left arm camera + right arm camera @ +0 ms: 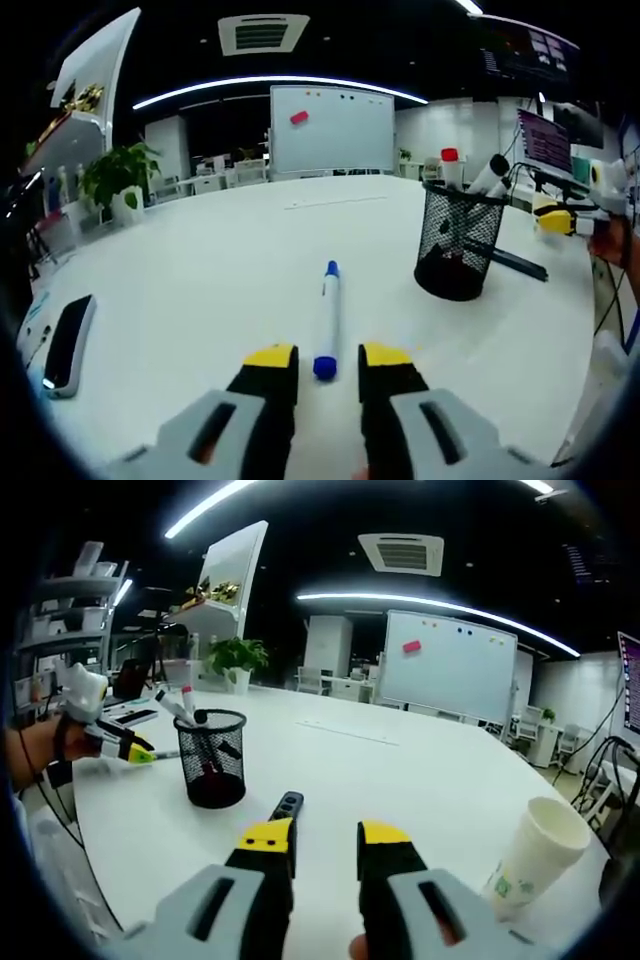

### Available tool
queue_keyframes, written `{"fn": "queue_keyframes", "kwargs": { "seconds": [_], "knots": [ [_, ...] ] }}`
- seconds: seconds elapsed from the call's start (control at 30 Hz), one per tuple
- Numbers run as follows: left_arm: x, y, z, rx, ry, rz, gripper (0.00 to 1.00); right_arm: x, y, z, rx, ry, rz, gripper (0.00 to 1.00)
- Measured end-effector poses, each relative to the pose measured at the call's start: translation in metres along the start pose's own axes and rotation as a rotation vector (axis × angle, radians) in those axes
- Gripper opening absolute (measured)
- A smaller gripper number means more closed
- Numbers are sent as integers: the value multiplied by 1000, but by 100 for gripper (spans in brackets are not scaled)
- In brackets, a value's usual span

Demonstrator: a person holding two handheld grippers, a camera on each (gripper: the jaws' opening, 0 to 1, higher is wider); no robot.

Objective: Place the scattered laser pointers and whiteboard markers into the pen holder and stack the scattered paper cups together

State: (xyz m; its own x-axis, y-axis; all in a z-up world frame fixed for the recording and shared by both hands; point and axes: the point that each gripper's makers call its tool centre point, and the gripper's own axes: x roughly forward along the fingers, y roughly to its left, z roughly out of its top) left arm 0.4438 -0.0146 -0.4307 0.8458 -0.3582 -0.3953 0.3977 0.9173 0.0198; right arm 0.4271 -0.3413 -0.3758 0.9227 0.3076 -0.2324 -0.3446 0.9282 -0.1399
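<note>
White tabletop spreads under my grippers. My left gripper is spread around one blue marker at twelve o'clock, lined up to pinch. My right gripper, parted and empty, aims at one black laser pointer; pen holder at ten o'clock, paper cup stack at three.

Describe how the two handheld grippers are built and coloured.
Both match: the left gripper and right gripper each have two black fingers capped with yellow tips, mounted on light grey slotted plastic bodies. No cables or sleeves are visible on them.
</note>
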Motion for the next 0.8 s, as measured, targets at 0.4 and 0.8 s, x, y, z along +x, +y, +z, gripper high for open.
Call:
{"fn": "queue_keyframes", "kwargs": {
  "seconds": [0.4, 0.8],
  "knots": [
    [0, 0, 1, -8, -9, -6, 25, 2, 3, 4, -5, -6, 8, 24],
    [3, -2, -4, -8, -1, -15, 21, 0, 2, 4, -5, -4, 5, 24]
  ]
}}
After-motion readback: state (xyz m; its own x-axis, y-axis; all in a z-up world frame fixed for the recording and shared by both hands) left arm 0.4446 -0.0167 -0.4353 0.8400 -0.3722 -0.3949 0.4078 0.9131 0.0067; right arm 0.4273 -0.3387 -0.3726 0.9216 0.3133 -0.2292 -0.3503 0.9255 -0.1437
